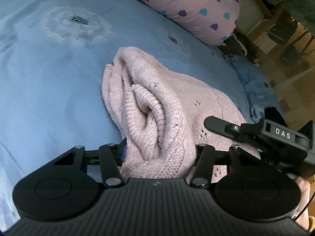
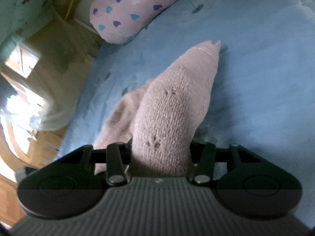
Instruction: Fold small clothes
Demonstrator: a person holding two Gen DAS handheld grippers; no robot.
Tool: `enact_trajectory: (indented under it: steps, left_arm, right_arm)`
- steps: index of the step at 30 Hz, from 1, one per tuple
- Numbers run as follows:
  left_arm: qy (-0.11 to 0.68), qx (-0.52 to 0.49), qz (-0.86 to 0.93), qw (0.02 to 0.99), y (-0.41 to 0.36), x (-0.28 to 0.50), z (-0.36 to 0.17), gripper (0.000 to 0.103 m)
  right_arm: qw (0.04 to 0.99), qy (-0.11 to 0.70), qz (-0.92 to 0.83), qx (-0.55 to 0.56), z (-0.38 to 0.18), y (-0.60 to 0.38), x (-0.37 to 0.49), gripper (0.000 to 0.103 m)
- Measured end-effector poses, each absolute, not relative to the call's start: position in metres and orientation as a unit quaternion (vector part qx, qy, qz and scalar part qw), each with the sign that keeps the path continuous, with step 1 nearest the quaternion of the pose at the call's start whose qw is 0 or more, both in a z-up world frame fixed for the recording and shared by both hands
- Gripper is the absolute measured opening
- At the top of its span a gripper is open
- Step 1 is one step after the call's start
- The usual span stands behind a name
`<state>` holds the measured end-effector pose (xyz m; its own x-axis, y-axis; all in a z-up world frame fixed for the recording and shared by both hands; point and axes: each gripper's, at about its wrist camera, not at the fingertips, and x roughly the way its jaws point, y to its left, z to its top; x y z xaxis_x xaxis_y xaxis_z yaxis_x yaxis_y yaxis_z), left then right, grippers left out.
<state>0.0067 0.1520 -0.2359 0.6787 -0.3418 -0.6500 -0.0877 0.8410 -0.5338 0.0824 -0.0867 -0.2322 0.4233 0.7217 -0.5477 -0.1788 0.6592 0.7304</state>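
The pink knit garment (image 1: 157,122) is clamped by left gripper (image 1: 159,153) and right gripper (image 2: 161,157); beyond it, blue bedsheet (image 1: 49,98) lies open.

Left gripper (image 1: 160,153) body: matte black plastic, ribbed centre plate behind the fingers, a round disc housing on each side.
Left gripper links: flat black bars with silver rivets at the pivots.
Right gripper (image 2: 161,155) body: same black build, ribbed plate, two disc housings, silver rivets.
Right gripper in the left view (image 1: 256,135): black finger (image 1: 216,124), small silver screw, white letters "DAS" on its side.
Cable: thin, dark, beside the right disc housing.
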Motion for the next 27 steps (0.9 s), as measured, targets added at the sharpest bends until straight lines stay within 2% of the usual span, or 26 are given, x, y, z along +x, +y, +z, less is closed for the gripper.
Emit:
enact_trajectory:
  steps: [9,13,21,27]
  left_arm:
    - [0.424,-0.284,-0.153,0.846,0.098,-0.03,-0.218,0.057]
    - [0.433,-0.254,-0.18,0.846,0.067,-0.049,-0.21,0.057]
    - [0.461,-0.181,-0.166,0.852,0.025,-0.093,-0.222,0.057]
    - [0.442,-0.183,-0.126,0.869,0.018,-0.112,-0.228,0.058]
  right_arm:
    - [0.798,0.465,0.269,0.274,-0.193,-0.133,0.049,0.049]
    - [0.8,0.466,0.254,0.281,-0.188,-0.168,0.021,0.049]
    - [0.798,0.49,0.221,0.274,-0.217,-0.214,-0.028,0.049]
    - [0.829,0.464,0.219,0.223,-0.234,-0.208,-0.046,0.058]
